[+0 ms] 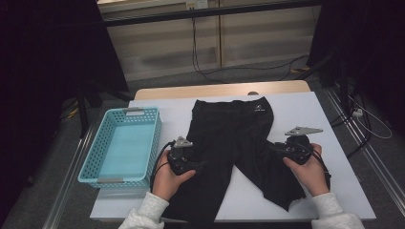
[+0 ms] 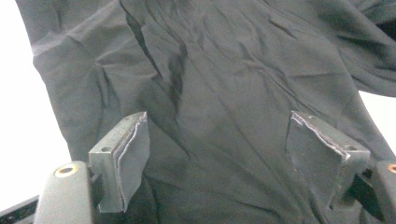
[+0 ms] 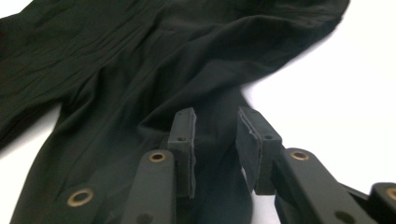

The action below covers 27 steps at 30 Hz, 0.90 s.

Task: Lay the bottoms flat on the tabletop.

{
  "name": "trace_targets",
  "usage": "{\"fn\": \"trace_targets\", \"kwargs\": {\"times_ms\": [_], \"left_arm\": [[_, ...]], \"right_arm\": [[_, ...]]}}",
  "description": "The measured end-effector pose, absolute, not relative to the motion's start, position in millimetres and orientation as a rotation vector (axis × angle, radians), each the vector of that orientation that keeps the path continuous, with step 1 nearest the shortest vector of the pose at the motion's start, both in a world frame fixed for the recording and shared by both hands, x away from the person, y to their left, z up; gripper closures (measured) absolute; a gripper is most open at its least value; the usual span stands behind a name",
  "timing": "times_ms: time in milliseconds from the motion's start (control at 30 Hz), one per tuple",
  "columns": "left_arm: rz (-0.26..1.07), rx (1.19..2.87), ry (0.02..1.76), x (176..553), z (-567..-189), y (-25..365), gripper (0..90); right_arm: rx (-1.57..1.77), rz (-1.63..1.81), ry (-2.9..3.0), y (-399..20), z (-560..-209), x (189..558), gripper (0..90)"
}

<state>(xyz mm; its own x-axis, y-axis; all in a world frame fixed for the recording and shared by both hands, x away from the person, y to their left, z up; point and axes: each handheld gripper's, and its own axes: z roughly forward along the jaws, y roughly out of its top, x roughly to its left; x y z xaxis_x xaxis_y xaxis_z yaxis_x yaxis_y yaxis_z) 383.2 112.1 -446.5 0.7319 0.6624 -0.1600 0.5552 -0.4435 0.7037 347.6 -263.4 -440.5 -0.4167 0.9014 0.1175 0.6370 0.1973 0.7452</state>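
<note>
Now the right gripper (image 3: 215,154) is closing, not yet clamped, around the trousers' (image 1: 229,138) leg, left gripper (image 2: 217,163) gaping over them, needing a firm pinch before folding.

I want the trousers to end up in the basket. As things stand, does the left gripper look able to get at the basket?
Probably yes: the blue basket sits right beside the left gripper, with nothing between them.

I see bare tabletop (image 1: 325,119) to the right of the black trousers (image 1: 234,138), open for a hand-held gripper to pass. On the left the blue basket (image 1: 95,157) walls off the edge, with a narrow white strip between it and the trousers.
</note>
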Motion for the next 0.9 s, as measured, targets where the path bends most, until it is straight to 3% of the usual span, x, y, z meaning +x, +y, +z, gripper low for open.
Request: {"fn": "trace_targets", "kwargs": {"times_ms": [300, 367, 433, 467, 633, 900], "left_arm": [[0.161, 2.168, 0.882, 381.8, -439.5, 109.2, 19.0], [0.158, 2.168, 0.872, 381.4, -438.6, 107.7, 18.8], [0.158, 2.166, 0.864, 380.8, -437.3, 106.9, 18.8], [0.150, 2.165, 0.860, 380.5, -437.0, 106.4, 18.8], [0.155, 2.165, 0.854, 379.7, -436.8, 105.4, 18.9], [0.147, 2.181, 0.857, 380.4, -442.7, 104.6, 18.9]], "right_arm": [[1.397, 1.011, 2.213, -250.8, -452.3, 341.8, 67.3], [1.384, 0.979, 2.252, -247.6, -458.1, 342.7, 74.4], [1.379, 1.006, 2.266, -245.4, -459.6, 343.6, 87.2], [1.378, 1.006, 2.271, -244.7, -459.2, 344.7, 88.8], [1.402, 1.050, 2.259, -249.5, -451.8, 346.0, 90.0], [1.574, 1.226, 2.051, -300.2, -441.5, 342.7, 90.0]]}}
